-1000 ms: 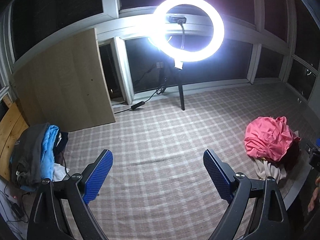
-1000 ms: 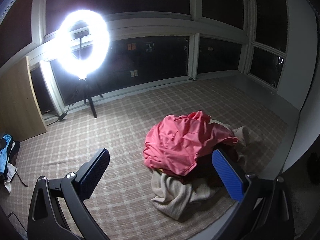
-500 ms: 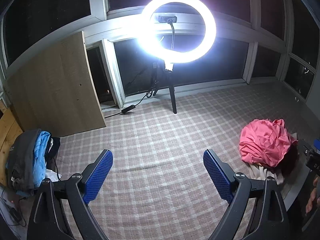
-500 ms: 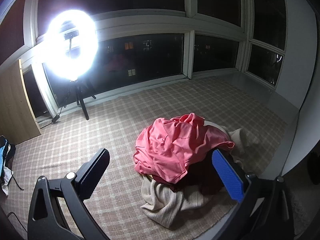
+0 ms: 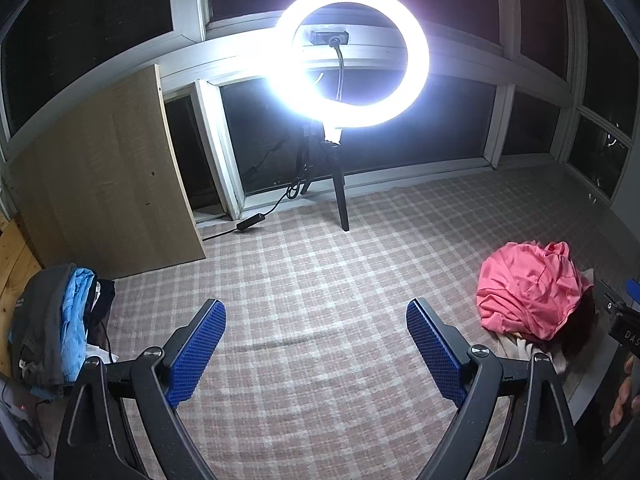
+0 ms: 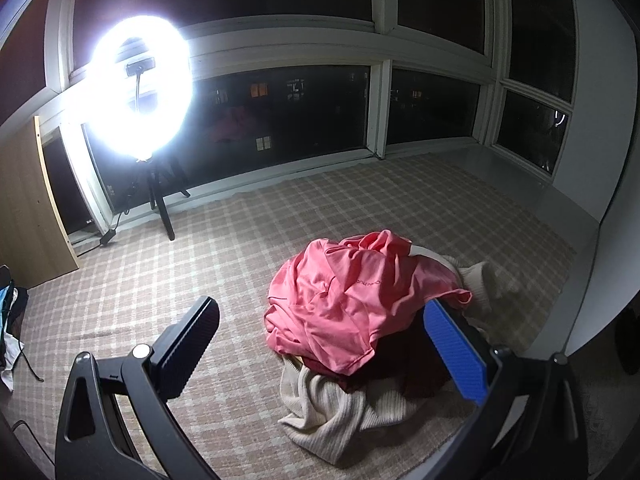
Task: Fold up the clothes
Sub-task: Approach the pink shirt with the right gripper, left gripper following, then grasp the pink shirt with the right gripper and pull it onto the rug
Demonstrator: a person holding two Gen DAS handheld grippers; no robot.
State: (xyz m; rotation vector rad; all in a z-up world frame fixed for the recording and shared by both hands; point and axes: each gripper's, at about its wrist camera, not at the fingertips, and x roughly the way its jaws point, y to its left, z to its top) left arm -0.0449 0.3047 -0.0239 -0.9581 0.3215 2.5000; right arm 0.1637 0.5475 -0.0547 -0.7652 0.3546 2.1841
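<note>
The left gripper [image 5: 316, 332] hangs over bare checked carpet [image 5: 320, 280], its jaws spread wide with nothing between them. The right gripper [image 6: 320, 336] is likewise wide open and empty, held just above a heap of clothes.

From the left view the heap sits far off to the right: a crumpled pink shirt [image 5: 528, 292] on top, with only a sliver of pale cloth under it. The right view shows the heap close up: the pink shirt [image 6: 356, 304] lies over a dark red garment [image 6: 400, 364] and a cream ribbed sweater [image 6: 344, 416].

Only the left view shows fully a second pile, grey and blue clothes [image 5: 56, 328], beside a leaning wooden board [image 5: 104, 192]. Both views catch the lit ring light [image 5: 352, 56] on its tripod by the dark windows.
</note>
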